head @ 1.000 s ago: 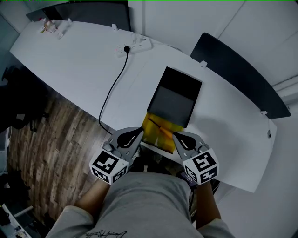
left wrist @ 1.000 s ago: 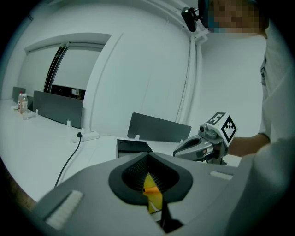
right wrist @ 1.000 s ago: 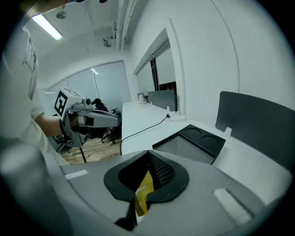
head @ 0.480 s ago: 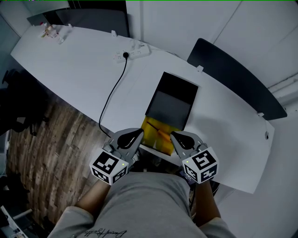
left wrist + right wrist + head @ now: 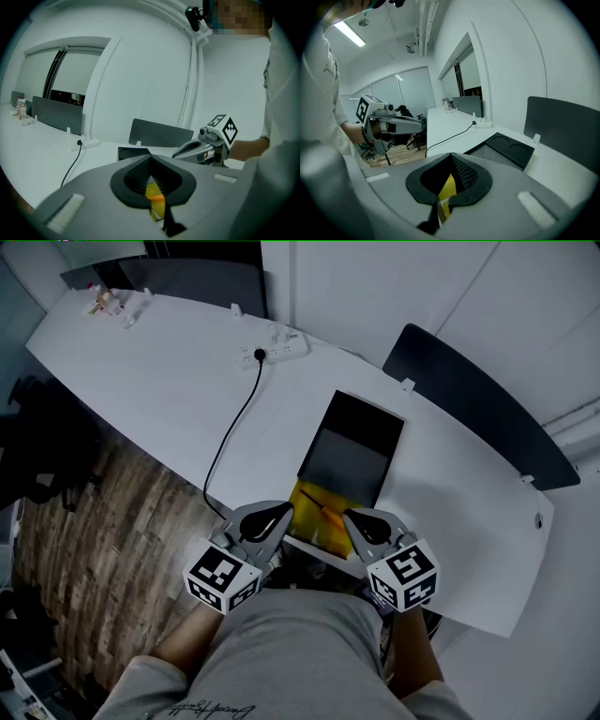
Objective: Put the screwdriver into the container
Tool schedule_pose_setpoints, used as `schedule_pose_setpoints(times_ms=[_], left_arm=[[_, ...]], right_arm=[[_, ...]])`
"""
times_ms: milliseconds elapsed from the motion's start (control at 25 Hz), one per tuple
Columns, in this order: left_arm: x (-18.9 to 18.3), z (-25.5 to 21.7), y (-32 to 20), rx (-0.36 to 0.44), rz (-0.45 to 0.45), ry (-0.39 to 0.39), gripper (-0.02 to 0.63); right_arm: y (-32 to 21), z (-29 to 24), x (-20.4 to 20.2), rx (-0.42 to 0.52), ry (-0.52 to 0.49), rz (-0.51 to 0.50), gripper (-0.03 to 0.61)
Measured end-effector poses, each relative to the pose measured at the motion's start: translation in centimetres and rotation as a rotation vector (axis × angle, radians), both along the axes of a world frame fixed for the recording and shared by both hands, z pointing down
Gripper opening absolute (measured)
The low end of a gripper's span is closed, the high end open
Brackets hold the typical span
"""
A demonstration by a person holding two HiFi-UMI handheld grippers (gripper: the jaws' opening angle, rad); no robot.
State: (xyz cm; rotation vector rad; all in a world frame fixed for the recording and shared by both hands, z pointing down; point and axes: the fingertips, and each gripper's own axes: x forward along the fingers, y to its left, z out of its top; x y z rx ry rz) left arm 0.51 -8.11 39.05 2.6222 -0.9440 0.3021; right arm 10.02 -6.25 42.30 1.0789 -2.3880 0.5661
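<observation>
A screwdriver (image 5: 324, 512) with an orange part lies on a yellow sheet (image 5: 317, 518) at the near edge of the white table (image 5: 169, 381). Just behind it is the black container (image 5: 352, 448), a flat tray with two round recesses (image 5: 506, 149). My left gripper (image 5: 272, 517) and right gripper (image 5: 360, 521) hover on either side of the yellow sheet, both shut and empty. In the left gripper view the jaws (image 5: 150, 159) meet at their tips, with yellow and orange (image 5: 155, 197) showing beneath. In the right gripper view the closed jaws (image 5: 451, 155) show yellow below.
A power strip (image 5: 277, 347) with a black cable (image 5: 228, 427) lies far left of the tray. Small bottles (image 5: 105, 304) stand at the far left end. A dark partition (image 5: 478, 399) lines the table's far edge. The wooden floor (image 5: 94, 521) is at the left.
The head view has shifted a little. Both grippers stay shut in the same place beside the yellow sheet.
</observation>
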Motion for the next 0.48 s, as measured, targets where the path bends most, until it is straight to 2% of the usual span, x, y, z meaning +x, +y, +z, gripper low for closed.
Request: schedule_pose_setpoints(times_ms=[480], left_arm=[[-0.29,-0.05,0.52,-0.008,0.015,-0.009,0.0]], right_arm=[[0.62,0.5,-0.72,-0.019,0.014,-0.013,0.014]])
